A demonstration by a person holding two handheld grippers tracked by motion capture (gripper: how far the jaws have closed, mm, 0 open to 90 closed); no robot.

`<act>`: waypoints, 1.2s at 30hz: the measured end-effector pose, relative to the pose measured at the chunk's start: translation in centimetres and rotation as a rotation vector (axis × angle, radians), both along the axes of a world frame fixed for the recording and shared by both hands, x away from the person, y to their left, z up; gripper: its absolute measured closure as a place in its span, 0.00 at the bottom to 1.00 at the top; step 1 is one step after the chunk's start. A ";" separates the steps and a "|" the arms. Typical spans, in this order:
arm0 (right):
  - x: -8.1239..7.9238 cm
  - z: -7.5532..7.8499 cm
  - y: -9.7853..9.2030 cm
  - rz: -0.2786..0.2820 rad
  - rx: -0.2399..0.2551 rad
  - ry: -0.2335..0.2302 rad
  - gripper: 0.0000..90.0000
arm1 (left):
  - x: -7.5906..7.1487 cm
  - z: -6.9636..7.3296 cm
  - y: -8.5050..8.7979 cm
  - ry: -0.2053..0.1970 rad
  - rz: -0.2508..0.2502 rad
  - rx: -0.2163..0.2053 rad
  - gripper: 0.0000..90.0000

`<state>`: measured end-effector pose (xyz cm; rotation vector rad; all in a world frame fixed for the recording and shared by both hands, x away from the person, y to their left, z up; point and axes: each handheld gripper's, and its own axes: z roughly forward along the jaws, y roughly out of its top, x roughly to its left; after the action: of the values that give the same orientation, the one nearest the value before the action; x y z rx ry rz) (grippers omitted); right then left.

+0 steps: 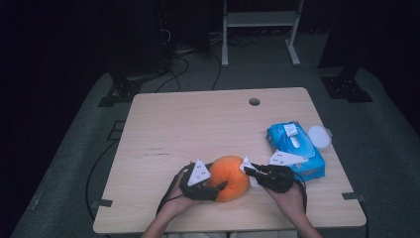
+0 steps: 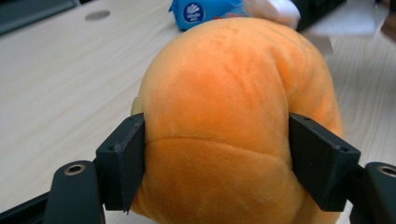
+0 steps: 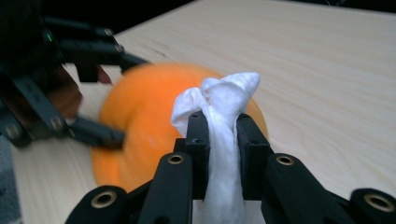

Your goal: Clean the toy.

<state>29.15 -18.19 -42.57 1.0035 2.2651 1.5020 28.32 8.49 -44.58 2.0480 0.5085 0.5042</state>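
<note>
My left gripper (image 1: 210, 184) sits at the left, its jaws set around the orange plush (image 1: 229, 177), one pad against each side; the plush rests on the table (image 1: 198, 124) near my edge. Whether the pads press or merely touch, I cannot tell. Just right of the plush, my right gripper (image 1: 250, 171) is clamped narrow on a white wipe (image 3: 219, 121), the bunched end against the plush's top. Beyond and right of that gripper lies a blue wipe pack (image 1: 295, 148), a white lid (image 1: 319, 137) just beside it. Nothing stands between the grippers but the plush.
</note>
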 end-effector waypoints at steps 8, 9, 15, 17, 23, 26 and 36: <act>-0.4 0.3 0.7 0.051 0.024 -0.022 0.86 | -0.9 0.8 -0.9 -0.009 -0.065 0.016 0.20; -0.5 0.2 0.7 0.063 0.021 -0.017 0.86 | -0.5 1.0 -0.5 0.016 -0.073 -0.001 0.16; -0.6 0.0 0.8 0.103 -0.027 -0.034 0.86 | 1.3 0.5 1.1 0.174 -0.046 -0.100 0.04; -0.5 0.0 0.9 0.101 -0.024 -0.035 0.86 | 1.3 -0.2 0.7 0.199 -0.061 -0.081 0.12; -0.7 0.7 1.2 0.063 0.006 -0.054 0.86 | -0.7 0.8 -1.1 -0.065 -0.024 0.031 0.34; -0.8 1.8 0.9 0.065 0.031 -0.087 0.86 | -1.5 1.1 -2.1 -0.194 -0.024 0.078 0.36; -0.3 0.4 0.0 0.054 0.000 -0.052 0.86 | 0.1 0.7 -0.7 0.056 -0.024 -0.114 0.08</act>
<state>28.81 -18.22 -42.14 0.8990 2.2731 1.5315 28.40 7.76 -43.84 1.9609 0.5329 0.3958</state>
